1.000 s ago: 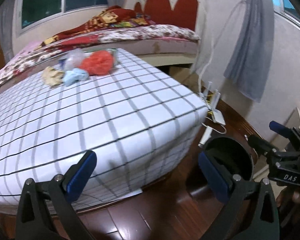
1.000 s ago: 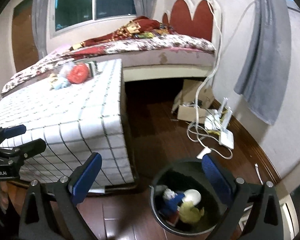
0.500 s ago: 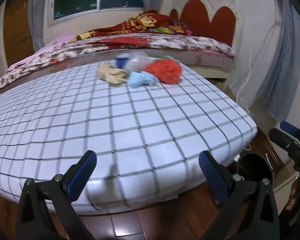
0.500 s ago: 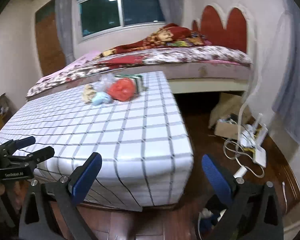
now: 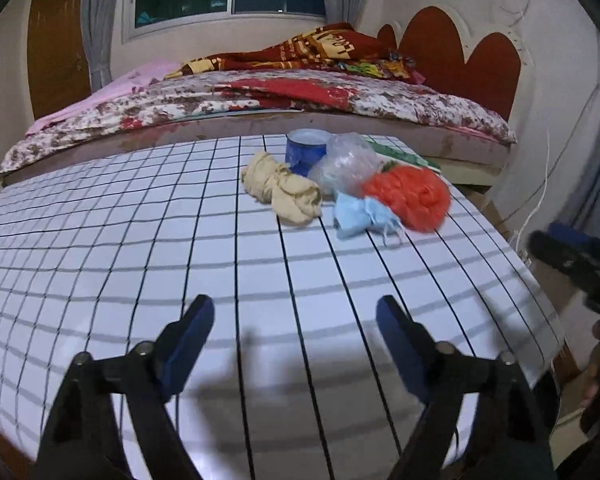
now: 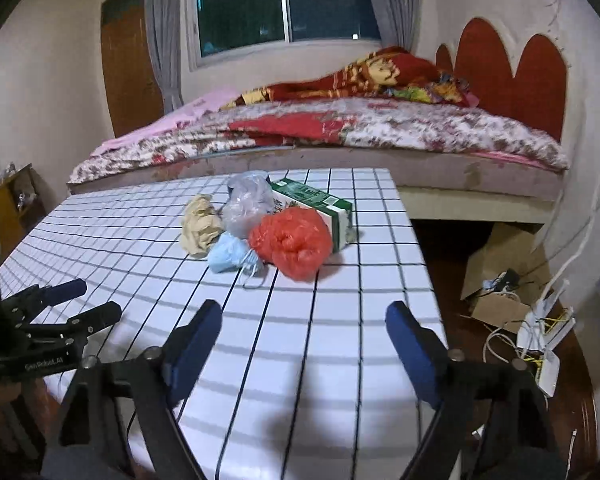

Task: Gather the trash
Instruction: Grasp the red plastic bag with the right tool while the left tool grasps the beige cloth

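My left gripper [image 5: 295, 322] hovers above the near edge of the checked worktop [image 5: 100, 264], its fingers parted with nothing between them, having just narrowed. Bare worktop lies ahead. At the far right corner cluster the trash: beige wad [image 5: 282, 188], blue cup [image 5: 306, 150], clear bag [image 5: 346, 162], blue mask [image 5: 358, 218], red bag [image 5: 410, 196], green carton [image 6: 320, 204]. My right gripper [image 6: 304, 328] likewise empty, just narrowed.
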`<state>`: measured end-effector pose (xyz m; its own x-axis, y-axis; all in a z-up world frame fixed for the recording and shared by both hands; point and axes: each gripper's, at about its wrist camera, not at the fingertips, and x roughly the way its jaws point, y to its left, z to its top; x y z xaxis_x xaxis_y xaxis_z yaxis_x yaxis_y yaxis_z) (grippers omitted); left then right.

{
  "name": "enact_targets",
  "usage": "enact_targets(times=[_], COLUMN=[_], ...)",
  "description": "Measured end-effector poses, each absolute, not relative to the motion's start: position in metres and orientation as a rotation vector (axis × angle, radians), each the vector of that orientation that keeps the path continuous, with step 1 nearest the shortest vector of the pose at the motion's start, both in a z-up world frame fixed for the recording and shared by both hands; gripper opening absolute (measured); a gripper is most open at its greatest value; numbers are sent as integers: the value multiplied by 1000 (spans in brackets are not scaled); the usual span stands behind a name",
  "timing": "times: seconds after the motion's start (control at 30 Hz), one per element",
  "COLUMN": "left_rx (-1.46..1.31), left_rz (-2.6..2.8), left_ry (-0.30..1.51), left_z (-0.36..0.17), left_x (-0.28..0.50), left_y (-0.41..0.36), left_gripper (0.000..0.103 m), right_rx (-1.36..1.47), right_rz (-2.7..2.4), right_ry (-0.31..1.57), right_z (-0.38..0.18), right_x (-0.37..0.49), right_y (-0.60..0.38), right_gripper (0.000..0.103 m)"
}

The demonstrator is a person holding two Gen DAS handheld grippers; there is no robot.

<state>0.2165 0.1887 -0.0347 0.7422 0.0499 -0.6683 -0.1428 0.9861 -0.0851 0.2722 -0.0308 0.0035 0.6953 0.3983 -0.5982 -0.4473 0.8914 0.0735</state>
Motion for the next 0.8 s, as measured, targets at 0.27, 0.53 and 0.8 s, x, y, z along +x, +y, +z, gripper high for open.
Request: enact_targets(times=[0.27,0.53,0.8], left_rx=[-177,-212,-264], left_rz=[104,101,65], left_ry=[773,810,877], left_z=[-50,-60,-73], left_x=[297,350,372], left_y=[211,219,224], left_gripper=[80,76,35], right_rx=[-69,-99,-69], right_rz=[490,548,583], right_ry=[727,785,804], right_z=[-23,-44,-48], right_x=[355,392,396], right_y=[2,23,29], right_gripper=[79,66,36])
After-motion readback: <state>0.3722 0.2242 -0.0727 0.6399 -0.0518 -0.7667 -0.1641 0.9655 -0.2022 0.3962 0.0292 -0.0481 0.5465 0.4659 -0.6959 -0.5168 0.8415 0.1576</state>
